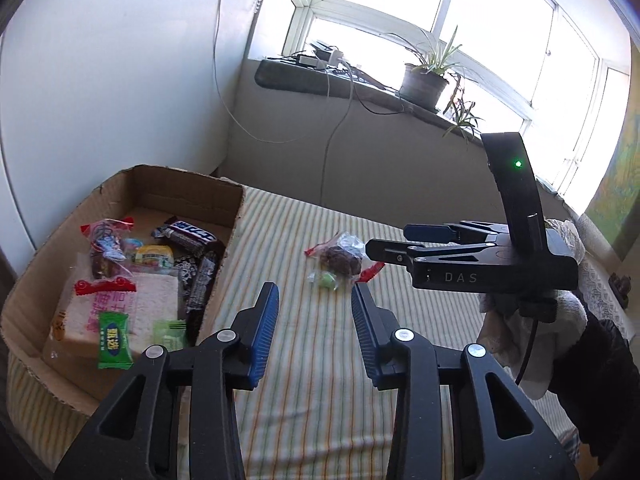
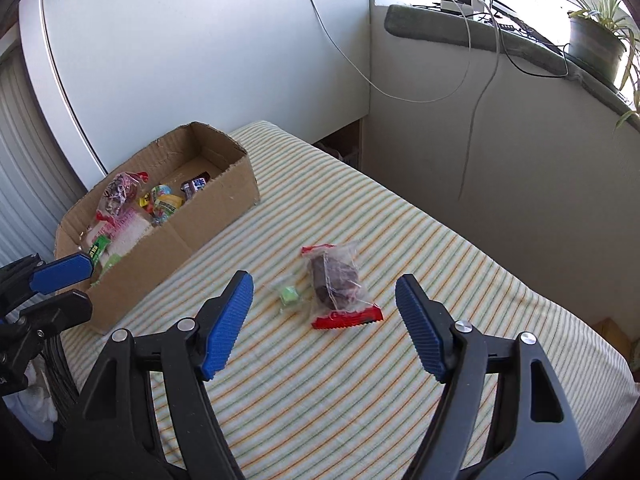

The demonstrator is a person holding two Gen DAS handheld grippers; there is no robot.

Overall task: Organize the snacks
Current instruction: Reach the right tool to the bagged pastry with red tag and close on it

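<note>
A cardboard box (image 1: 224,216) (image 2: 168,248) holds several snacks, among them chocolate bars (image 1: 192,234) and a bread pack (image 1: 120,308). On the striped cloth lie a clear pack with red ends holding a brown cake (image 2: 338,280) (image 1: 340,258) and a small green candy (image 2: 289,294) (image 1: 328,281). My left gripper (image 1: 314,332) is open and empty above the cloth, right of the box; it also shows in the right wrist view (image 2: 60,288). My right gripper (image 2: 324,328) is open and empty, just short of the cake pack; it also shows in the left wrist view (image 1: 388,242).
The striped table (image 2: 360,400) stands against a white wall and a sill with a potted plant (image 1: 426,80), cables (image 1: 340,120) and a power strip. The table's right edge drops off in the right wrist view.
</note>
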